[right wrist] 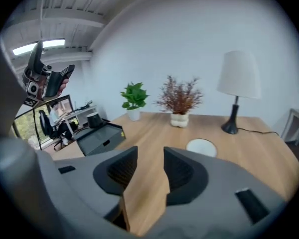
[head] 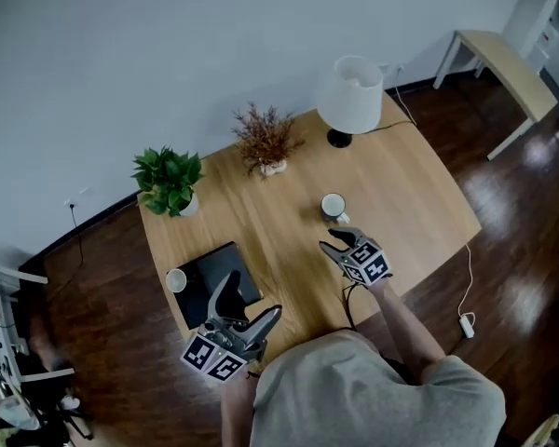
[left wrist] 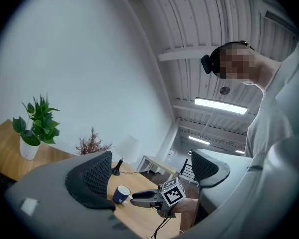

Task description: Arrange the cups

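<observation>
left gripper view: logo-marked blue cup [left wrist: 121, 194]

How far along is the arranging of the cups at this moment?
Nothing looks done yet: the mid-table cup and the edge cup, beside the dark tray, stand far apart. In hand: nothing; the right gripper is near the mid-table cup, jaws apart and empty; the left gripper is raised, jaws open. Bringing the cups together probably remains.

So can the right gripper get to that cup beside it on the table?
Probably yes: the right gripper has its jaws apart and empty close to the cup, with only bare tabletop between them.
</observation>
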Available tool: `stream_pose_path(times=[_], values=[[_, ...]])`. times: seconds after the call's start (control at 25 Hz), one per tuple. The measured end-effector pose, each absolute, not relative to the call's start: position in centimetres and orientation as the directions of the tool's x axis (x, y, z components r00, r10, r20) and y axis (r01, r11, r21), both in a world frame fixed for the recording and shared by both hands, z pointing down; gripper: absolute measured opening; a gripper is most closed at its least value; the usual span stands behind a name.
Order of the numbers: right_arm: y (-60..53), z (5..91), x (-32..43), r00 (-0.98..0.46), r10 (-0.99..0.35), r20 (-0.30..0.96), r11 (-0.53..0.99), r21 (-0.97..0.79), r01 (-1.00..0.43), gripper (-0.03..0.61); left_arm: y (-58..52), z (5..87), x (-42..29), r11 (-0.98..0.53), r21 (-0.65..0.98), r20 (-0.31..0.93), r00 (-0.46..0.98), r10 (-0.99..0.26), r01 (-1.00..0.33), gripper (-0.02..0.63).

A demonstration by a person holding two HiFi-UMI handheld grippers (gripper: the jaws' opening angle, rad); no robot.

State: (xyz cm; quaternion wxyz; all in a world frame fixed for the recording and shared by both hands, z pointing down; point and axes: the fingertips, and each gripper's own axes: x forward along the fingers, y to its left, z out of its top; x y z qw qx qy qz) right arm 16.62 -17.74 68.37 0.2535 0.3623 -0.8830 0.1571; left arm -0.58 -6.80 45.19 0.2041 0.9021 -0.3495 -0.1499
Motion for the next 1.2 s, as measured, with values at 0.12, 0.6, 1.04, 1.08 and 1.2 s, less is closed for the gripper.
stream_pose_path(times=[0.12,0.6,1.04,1.08,1.2], values=[[-18.8,69.8,21.1,-0.522,-0.623,0.583,0.611,-0.054,-0.79,0.173,-8.3,45.2,2.3,-0.71,0.46,-0.098,0.764,-0.637,-0.533,0.488],[-22.3,75.6,24.8,-0.349,-0.565,0.748,0.612,0.097,-0.785,0.183,-8.6,46.1,8.1,-0.761,0.435,0.018,0.85,-0.527,-0.481,0.491],[-24.2,77.2,24.0,-0.248,-0.439,0.863,0.688,0.145,-0.711,0.098,-8.1,46.4,8.1,-0.754,0.424,0.055,0.845,-0.532,-0.502,0.49],[-24.1,77.2,24.2,-0.25,-0.434,0.865,0.68,0.132,-0.721,0.094,-8.0,46.4,8.0,-0.752,0.427,0.051,0.844,-0.534,-0.502,0.489],[-23.6,77.1,24.2,-0.294,-0.431,0.853,0.657,0.073,-0.751,0.089,-7.5,46.4,7.0,-0.739,0.437,0.036,0.831,-0.556,-0.513,0.489]])
